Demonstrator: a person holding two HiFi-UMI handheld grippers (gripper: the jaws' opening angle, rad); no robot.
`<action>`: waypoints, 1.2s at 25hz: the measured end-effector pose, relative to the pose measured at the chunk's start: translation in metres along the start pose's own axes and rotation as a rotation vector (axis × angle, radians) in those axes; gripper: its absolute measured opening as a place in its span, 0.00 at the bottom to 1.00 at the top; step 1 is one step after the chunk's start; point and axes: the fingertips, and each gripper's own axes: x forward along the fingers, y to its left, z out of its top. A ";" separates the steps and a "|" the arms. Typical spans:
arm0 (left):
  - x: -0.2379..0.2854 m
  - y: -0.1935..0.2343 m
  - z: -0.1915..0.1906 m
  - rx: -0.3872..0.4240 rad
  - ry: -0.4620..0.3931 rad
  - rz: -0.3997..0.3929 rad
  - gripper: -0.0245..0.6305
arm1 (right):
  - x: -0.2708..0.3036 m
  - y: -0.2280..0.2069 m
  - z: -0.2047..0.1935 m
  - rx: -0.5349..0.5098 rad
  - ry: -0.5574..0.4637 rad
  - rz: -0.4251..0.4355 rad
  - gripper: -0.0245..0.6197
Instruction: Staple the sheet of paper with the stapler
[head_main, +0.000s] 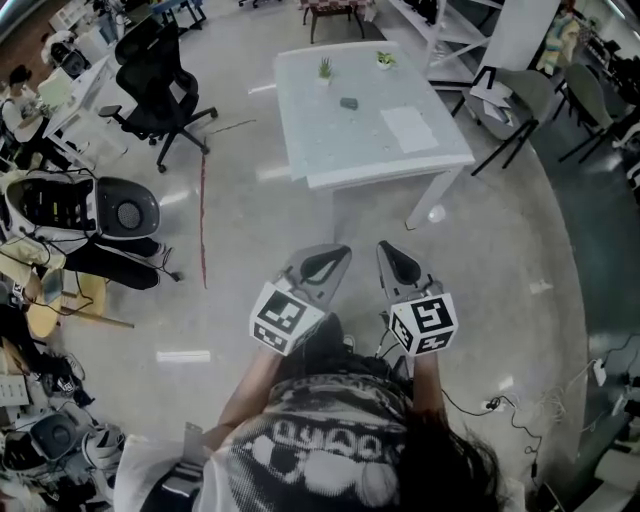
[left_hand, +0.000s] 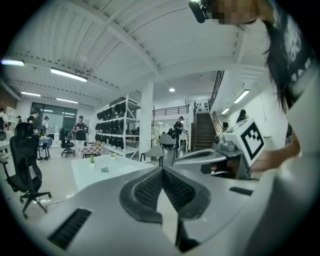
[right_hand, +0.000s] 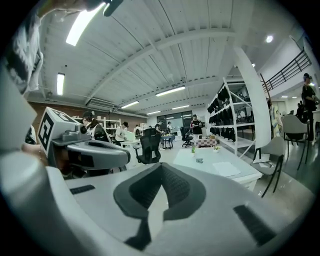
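Note:
A white sheet of paper (head_main: 408, 128) lies on the pale table (head_main: 330, 150) some way ahead of me. A small dark stapler (head_main: 348, 102) sits on the same table, left of the sheet and farther back. My left gripper (head_main: 338, 252) and right gripper (head_main: 384, 248) are held side by side over the floor, well short of the table, both shut with nothing in them. The right gripper view shows the paper (right_hand: 226, 169) and stapler (right_hand: 199, 160) far off beyond the closed pads (right_hand: 172, 187). In the left gripper view the stapler (left_hand: 104, 169) is a small dark spot.
Two small potted plants (head_main: 324, 68) stand at the table's far edge. A black office chair (head_main: 150, 80) is left of the table and a grey chair (head_main: 520, 100) to its right. Bags and clutter (head_main: 70, 220) line the left; cables (head_main: 500, 405) trail on the floor at right.

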 end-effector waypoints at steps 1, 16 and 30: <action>0.002 0.001 -0.002 0.008 0.011 0.008 0.04 | 0.000 -0.003 -0.001 0.003 0.003 0.002 0.04; 0.067 0.055 -0.015 -0.003 0.070 -0.005 0.04 | 0.060 -0.051 -0.017 0.051 0.062 0.017 0.04; 0.179 0.192 -0.001 0.004 0.098 -0.133 0.04 | 0.203 -0.143 0.014 0.078 0.109 -0.081 0.04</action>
